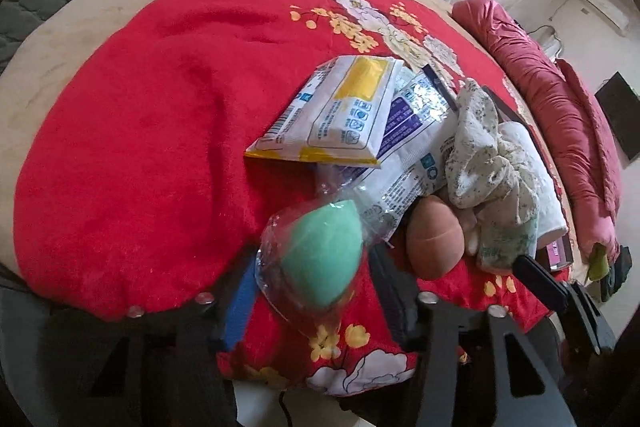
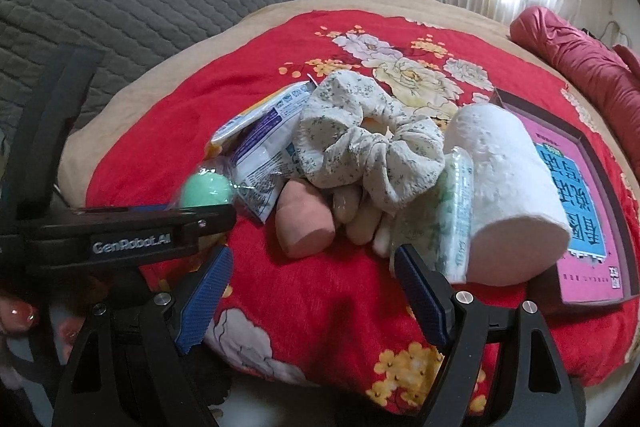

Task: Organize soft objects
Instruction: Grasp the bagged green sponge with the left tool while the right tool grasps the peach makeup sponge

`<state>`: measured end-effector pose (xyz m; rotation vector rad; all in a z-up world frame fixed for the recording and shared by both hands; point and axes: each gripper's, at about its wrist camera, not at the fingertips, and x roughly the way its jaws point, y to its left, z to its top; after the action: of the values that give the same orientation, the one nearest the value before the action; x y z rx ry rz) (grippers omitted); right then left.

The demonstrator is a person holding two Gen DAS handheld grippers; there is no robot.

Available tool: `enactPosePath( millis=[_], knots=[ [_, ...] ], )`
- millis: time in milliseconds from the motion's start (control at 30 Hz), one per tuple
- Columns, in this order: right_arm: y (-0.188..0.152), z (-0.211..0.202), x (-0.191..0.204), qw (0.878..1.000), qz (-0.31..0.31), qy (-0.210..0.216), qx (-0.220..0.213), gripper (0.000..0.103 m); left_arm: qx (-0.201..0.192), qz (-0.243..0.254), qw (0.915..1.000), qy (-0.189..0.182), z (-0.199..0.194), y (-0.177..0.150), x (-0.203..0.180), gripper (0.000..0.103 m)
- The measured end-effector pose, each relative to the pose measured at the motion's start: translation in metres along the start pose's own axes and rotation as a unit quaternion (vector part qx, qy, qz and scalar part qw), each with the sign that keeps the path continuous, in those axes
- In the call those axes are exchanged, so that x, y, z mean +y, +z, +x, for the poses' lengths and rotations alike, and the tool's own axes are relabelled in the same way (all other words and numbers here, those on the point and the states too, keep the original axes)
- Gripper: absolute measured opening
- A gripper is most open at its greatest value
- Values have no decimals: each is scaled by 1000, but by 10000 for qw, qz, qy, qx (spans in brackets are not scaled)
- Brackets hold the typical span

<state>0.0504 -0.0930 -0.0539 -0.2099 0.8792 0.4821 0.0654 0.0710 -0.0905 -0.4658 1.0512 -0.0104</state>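
Left hand-held gripper (image 1: 308, 279), at the lower centre, has its jaws around the bagged green makeup sponge (image 1: 316, 259), seemingly pinching it to lift it from the pile on the red blanket (image 1: 140, 131). Right hand-held gripper (image 2: 312, 291) hangs apart and empty before the pink sponge (image 2: 306, 223).
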Motion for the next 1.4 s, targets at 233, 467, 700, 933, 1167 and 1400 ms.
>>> enactPosePath(
  millis=[233,467,700,933,1167,1400],
  knots=[
    [5,19,-3,9999,83,141,32,72,16,-105,9996,-248,3,4,8,47],
    [8,36,-2,9998,108,159,93,58,27,-126,9992,-366,9,8,12,47],
    [9,45,-3,9994,5,334,127,40,24,-87,9992,-388,10,9,11,47],
    [6,35,-8,9988,-7,481,64,38,-25,-36,9991,-421,5,6,8,44],
    [-1,21,-11,9983,-2,574,40,38,-25,-25,9990,-448,1,2,5,44],
    [-1,2,-14,9980,-51,599,-180,38,-35,-66,9993,-354,-7,-5,5,44]
  ],
)
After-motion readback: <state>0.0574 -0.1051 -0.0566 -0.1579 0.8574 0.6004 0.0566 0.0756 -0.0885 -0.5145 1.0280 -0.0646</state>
